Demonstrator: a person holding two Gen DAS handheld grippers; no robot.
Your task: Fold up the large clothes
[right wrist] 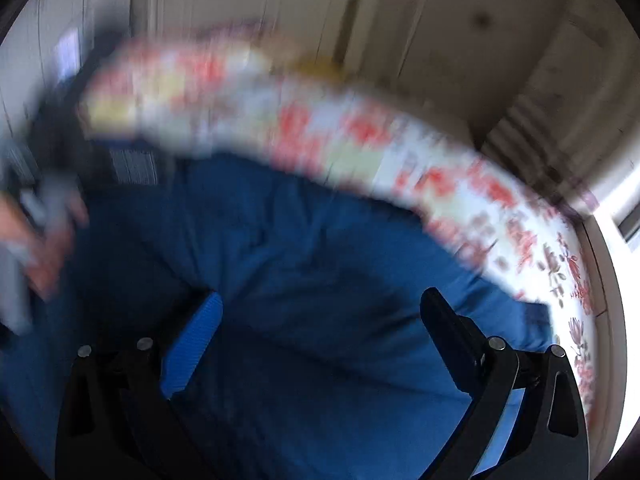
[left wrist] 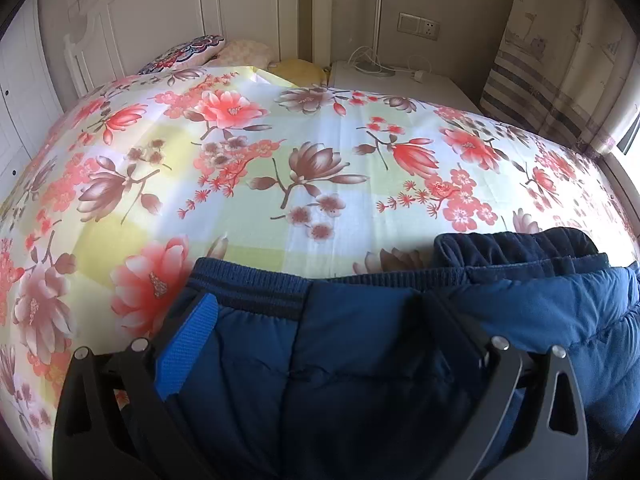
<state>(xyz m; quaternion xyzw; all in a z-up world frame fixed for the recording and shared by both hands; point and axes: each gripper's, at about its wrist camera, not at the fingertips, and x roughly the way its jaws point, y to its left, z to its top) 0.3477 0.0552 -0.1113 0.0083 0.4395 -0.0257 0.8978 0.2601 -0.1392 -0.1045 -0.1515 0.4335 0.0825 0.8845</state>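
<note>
A home bedroom before me: bed (left wrist: 280,168) under a floral sheet, pillows (left wrist: 188,54) against the white headboard (left wrist: 160,12), a bedside cabinet (left wrist: 404,76), curtain (left wrist: 560,60).

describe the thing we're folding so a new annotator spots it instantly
Start at the bed, covered by a floral sheet of red and brown blossoms. On its near edge lies a padded navy jacket, under the left tool. It is the only plain dark-blue item, quilted, with a ribbed knit hem.

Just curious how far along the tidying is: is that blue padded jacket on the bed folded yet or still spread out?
Partly folded: the jacket lies doubled on the floral bedsheet, ribbed hem over another layer. Final fold: cannot tell.
</note>
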